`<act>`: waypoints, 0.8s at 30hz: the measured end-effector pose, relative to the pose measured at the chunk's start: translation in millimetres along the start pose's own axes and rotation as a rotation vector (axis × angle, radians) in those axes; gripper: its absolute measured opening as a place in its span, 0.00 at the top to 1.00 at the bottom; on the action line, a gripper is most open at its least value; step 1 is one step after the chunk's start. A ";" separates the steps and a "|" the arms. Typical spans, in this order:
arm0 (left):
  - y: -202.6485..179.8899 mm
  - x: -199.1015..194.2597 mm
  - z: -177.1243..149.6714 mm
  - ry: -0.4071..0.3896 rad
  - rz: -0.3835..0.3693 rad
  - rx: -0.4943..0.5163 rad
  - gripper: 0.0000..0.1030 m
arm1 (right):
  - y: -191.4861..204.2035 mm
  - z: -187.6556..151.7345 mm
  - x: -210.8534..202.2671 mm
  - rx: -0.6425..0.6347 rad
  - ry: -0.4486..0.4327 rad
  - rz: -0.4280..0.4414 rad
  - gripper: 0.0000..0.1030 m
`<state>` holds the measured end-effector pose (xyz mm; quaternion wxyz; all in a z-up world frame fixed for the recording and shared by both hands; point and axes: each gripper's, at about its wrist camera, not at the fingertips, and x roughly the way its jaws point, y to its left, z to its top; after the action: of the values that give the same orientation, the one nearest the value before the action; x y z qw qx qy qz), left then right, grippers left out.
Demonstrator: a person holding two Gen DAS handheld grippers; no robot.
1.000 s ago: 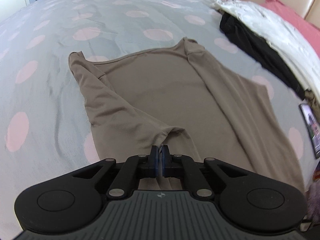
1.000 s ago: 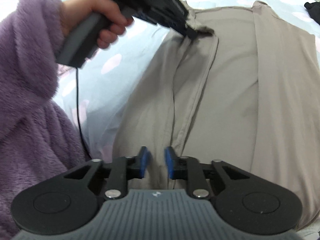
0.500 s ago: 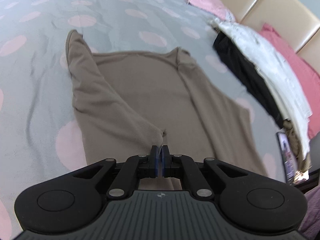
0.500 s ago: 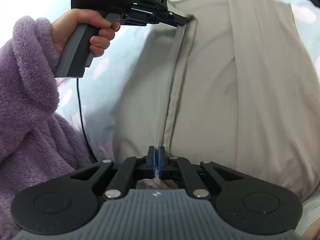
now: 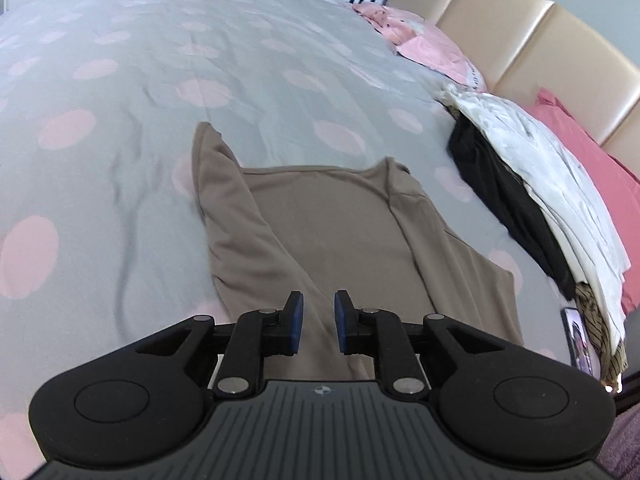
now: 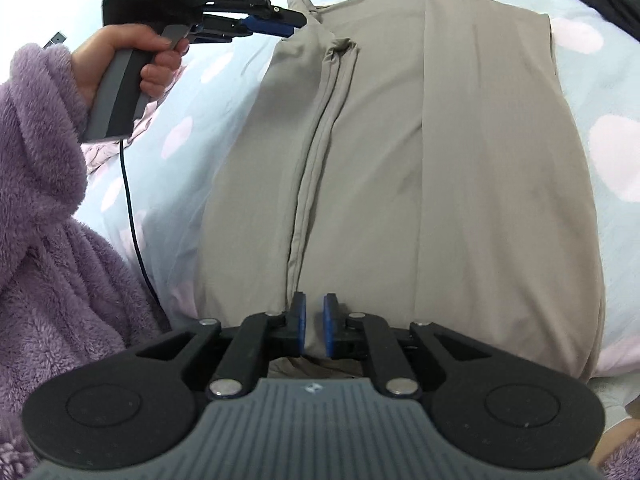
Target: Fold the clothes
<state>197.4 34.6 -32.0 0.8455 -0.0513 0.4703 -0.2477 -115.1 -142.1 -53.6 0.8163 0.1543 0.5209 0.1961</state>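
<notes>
A taupe shirt (image 5: 332,236) lies flat on the grey, pink-dotted bedspread (image 5: 160,60), both sides folded in over its middle. My left gripper (image 5: 318,320) hovers over the near part of the left fold. Its jaws are opening, with nothing pinched between the blue pads. In the right wrist view the shirt (image 6: 460,168) runs away from me. My right gripper (image 6: 313,322) sits at its near edge beside the long fold, jaws opening, pads off the cloth. The left gripper (image 6: 298,24) shows there too, above the shirt's far left corner.
A pile of black and white clothes (image 5: 520,184) lies along the right side of the bed. Pink pillows (image 5: 432,46) rest against a beige headboard (image 5: 520,36). A phone (image 5: 578,336) lies at the right edge. A purple fleece sleeve (image 6: 44,200) and a cable (image 6: 132,208) fill the left.
Half a second ago both grippers were shut on the shirt's folded edge. Both have let go, their jaws now stand apart, and the fold lies flat on the shirt.
</notes>
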 end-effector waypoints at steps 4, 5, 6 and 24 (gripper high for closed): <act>9.7 19.2 12.1 -0.009 0.056 -0.019 0.87 | 1.4 5.5 4.0 -0.035 0.016 -0.028 0.89; 12.7 24.8 15.5 -0.007 0.072 -0.021 0.87 | 1.0 6.6 4.1 -0.041 0.015 -0.032 0.88; 16.0 30.9 18.7 0.001 0.087 -0.027 0.87 | 0.7 7.1 4.2 -0.044 0.014 -0.034 0.88; -30.6 30.5 36.5 -0.015 0.133 0.037 0.81 | -5.1 4.1 -49.4 -0.211 0.012 -0.175 0.64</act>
<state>229.3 -11.7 -25.5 0.8644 -0.0062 0.4616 -0.1993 -129.3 -170.4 -15.2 0.8389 0.0205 0.5137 0.1785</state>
